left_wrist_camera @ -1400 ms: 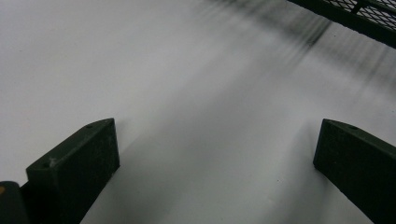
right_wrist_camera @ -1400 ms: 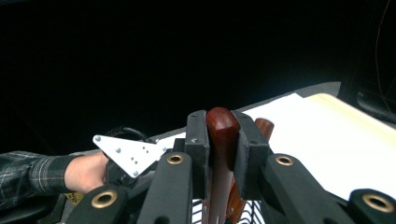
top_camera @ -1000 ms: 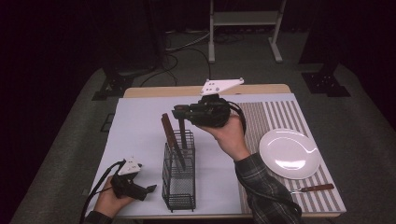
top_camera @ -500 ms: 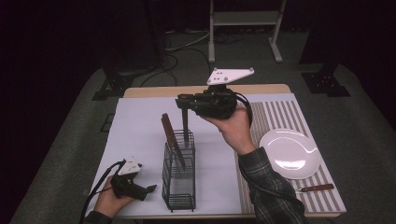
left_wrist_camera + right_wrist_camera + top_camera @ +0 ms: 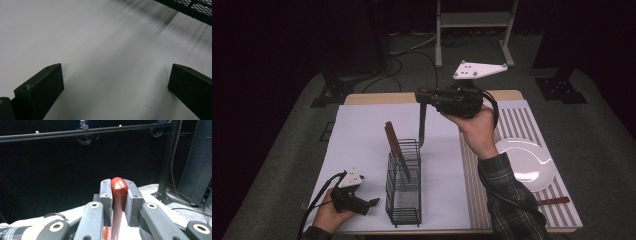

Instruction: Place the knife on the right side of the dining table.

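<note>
Right gripper (image 5: 424, 96): your jaws clamp a red-handled knife (image 5: 118, 195), hanging blade-down above the wire basket (image 5: 403, 192).
Left gripper (image 5: 371, 203): your jaws gape empty, resting near-left, just beside the basket.

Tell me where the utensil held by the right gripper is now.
In the high view the red-handled utensil hangs from the right gripper, shut on its handle, above the far end of the wire rack, left of the white plate.

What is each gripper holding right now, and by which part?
The right gripper is shut on a utensil by the end of its reddish-brown handle, the rest hanging down above the wire basket. The left gripper is open, holding nothing.
</note>
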Demonstrator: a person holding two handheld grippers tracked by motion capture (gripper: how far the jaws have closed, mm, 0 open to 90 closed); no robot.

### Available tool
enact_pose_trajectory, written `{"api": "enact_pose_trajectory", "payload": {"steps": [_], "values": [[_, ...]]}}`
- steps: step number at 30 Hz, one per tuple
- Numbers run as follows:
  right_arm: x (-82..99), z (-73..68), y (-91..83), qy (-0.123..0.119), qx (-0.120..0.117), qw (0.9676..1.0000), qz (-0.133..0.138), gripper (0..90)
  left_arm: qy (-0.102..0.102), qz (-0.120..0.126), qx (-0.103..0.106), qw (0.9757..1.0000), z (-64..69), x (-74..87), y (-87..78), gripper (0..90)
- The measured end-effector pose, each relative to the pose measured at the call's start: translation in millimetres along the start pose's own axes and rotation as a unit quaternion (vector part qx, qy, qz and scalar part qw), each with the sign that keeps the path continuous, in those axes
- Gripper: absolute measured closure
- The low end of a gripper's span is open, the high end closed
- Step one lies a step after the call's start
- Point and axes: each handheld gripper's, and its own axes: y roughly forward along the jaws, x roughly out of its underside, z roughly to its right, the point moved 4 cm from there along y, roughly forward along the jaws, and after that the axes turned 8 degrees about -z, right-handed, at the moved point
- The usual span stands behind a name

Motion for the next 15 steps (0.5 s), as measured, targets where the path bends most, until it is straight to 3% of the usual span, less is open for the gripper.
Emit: {"api": "enact_pose_trajectory", "payload": {"steps": [9,15], "values": [[8.4,21.1,-23.4,0.009,0.042,0.999,0.01,78.2,-0.001,0.0,0.001,1.0,0.1,0.0,0.0,0.0],[23.6,46.0,-42.7,0.029,0.081,0.9962,0.008,78.2,-0.001,0.0,0.001,1.0,0.1,0.0,0.0,0.0]]}}
